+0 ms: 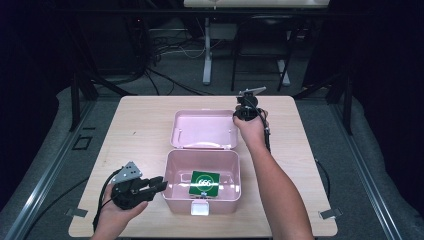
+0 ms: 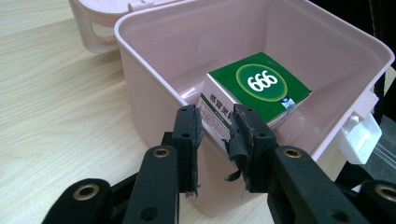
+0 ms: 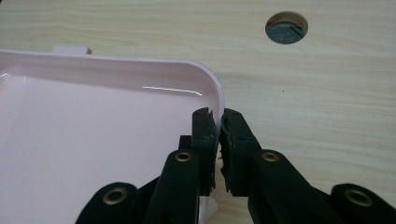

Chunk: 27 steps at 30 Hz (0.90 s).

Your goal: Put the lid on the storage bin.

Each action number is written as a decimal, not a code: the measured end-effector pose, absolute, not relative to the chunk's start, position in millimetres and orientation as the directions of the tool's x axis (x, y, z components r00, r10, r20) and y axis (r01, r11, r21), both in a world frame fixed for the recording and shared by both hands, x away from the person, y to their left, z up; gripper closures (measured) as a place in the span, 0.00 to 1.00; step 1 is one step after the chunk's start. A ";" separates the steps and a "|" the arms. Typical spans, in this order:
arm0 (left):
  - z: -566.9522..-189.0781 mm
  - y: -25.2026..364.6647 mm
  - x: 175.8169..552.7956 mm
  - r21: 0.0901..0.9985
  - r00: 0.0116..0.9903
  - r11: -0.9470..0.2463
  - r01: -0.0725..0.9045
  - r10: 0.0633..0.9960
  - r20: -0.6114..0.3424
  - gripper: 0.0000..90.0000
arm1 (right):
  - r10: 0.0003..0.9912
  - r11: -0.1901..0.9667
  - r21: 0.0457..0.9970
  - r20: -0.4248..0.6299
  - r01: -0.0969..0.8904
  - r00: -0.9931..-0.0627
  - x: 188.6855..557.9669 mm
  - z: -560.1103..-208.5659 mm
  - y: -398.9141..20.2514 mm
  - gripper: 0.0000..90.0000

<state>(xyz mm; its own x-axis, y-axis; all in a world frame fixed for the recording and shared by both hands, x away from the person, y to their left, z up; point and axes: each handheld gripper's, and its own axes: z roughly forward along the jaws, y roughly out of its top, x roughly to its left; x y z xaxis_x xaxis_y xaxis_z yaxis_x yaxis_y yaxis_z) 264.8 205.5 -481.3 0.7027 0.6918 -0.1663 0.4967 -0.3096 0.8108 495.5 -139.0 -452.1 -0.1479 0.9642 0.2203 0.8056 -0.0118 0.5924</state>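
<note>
A pink plastic box (image 1: pixel 175 172) stands open near the table's front edge, its lid (image 1: pixel 204 129) lying flat behind it. A green carton (image 1: pixel 204 183) marked 666 lies inside. My left gripper (image 1: pixel 162 184) comes in from the left; in the left gripper view its jaws (image 2: pixel 217 123) straddle the box's wall (image 2: pixel 154 70), one outside and one inside beside the carton (image 2: pixel 261 86), shut on it. My right gripper (image 1: pixel 239 116) is at the lid's right rim. In the right gripper view it (image 3: pixel 219 122) is shut on the lid's edge (image 3: pixel 212 84).
A white latch (image 2: pixel 359 140) sticks out from the box's front. The wooden table (image 1: pixel 140 130) has a round cable hole (image 3: pixel 286 28) beyond the lid. Cables trail from both grippers. A table leg and chair legs stand on the floor behind.
</note>
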 end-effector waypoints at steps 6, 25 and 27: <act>-481.4 204.9 264.3 0.812 0.700 -0.307 0.496 0.695 -0.164 0.79 | 0.963 0.003 0.638 0.206 0.770 -0.175 486.3 -431.8 -139.4 0.95; -481.9 204.7 264.4 0.814 0.697 -0.302 0.497 0.697 -0.167 0.79 | 0.940 0.026 0.716 0.219 0.698 -0.260 459.8 -398.8 -148.6 0.96; -482.0 204.8 264.5 0.814 0.697 -0.302 0.497 0.697 -0.168 0.79 | 0.936 0.026 0.728 0.223 0.685 -0.272 455.0 -395.2 -150.1 0.96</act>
